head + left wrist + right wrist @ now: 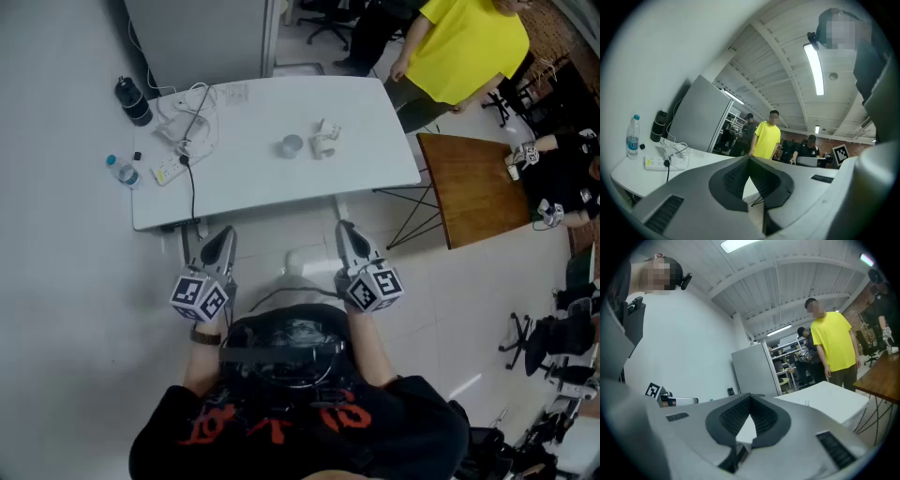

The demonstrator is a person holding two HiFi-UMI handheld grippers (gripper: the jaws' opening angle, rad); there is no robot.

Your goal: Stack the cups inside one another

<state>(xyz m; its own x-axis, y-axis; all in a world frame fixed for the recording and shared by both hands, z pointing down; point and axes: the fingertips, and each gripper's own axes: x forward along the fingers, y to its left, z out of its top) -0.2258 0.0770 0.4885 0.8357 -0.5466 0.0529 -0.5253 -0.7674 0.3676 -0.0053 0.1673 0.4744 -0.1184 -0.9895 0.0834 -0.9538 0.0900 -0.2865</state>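
On the white table [244, 183] stands a small grey cup [292, 146], and right beside it white cups [324, 139] lie on their sides. Both grippers hang level in front of the table's near edge, well short of the cups. My left gripper [225, 234] is shut with nothing in it, its jaws meeting at the tip [749, 158]. Likewise my right gripper [345, 228] is shut and empty, its jaws touching at the tip [750, 395]. Neither gripper view shows the cups.
A black bottle [133, 100], a water bottle [123, 172] and a power strip with cables [173, 164] crowd the table's left end. A person in a yellow shirt [464, 42] stands at its far right corner. A brown wooden table [478, 187] lies to the right.
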